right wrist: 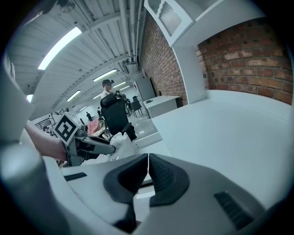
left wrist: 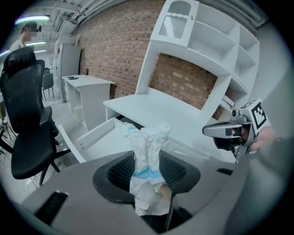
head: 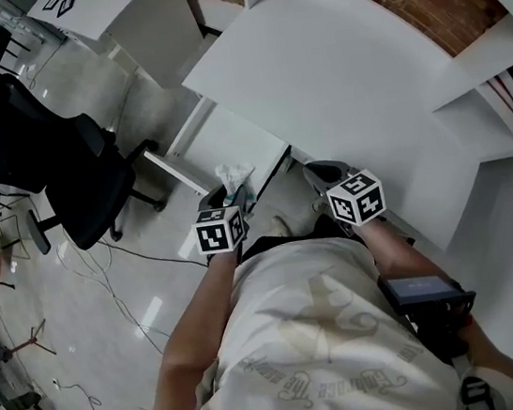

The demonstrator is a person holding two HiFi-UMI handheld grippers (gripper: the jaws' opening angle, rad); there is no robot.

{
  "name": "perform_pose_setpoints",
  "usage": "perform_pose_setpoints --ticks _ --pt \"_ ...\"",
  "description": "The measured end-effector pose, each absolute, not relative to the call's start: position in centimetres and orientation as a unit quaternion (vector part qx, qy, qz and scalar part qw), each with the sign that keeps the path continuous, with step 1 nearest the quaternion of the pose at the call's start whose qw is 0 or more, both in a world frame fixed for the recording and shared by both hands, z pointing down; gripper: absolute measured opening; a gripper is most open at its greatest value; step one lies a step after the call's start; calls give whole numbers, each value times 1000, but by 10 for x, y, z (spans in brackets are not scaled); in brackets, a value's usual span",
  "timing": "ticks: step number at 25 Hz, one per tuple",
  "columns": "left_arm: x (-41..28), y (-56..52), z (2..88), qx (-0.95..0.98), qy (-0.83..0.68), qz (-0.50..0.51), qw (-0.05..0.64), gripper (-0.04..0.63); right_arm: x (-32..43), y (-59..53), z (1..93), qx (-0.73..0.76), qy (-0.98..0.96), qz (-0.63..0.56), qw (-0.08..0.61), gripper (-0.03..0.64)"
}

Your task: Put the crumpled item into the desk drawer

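Crumpled item [left wrist: 148,140] stands clamped upright in the left gripper [left wrist: 147,170] by the near edge of the open desk drawer [left wrist: 104,140], seemingly ready for dropping in, while the right gripper [right wrist: 148,172], closed and empty, waits alongside.

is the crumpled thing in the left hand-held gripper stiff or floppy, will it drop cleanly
Probably light and thin: the crumpled item pinches narrow in the left hand-held gripper. Its top stands up unsupported, so likely some stiffness, like paper or film. It may flutter or cling rather than drop straight into the open drawer.
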State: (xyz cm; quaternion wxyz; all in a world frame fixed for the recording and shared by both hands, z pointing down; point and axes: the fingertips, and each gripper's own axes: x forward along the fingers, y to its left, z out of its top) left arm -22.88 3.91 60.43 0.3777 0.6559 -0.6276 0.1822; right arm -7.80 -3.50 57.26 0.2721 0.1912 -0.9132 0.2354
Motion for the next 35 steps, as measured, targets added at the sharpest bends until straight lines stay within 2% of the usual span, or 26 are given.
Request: perform_pose_setpoints --ticks 10,35 --pt "-232 38 611 665 -616 176 385 181 -83 -26 569 198 -912 247 262 23" --pt "-248 -17 653 637 -610 215 420 183 -117 -58 579 131 -913 245 298 23"
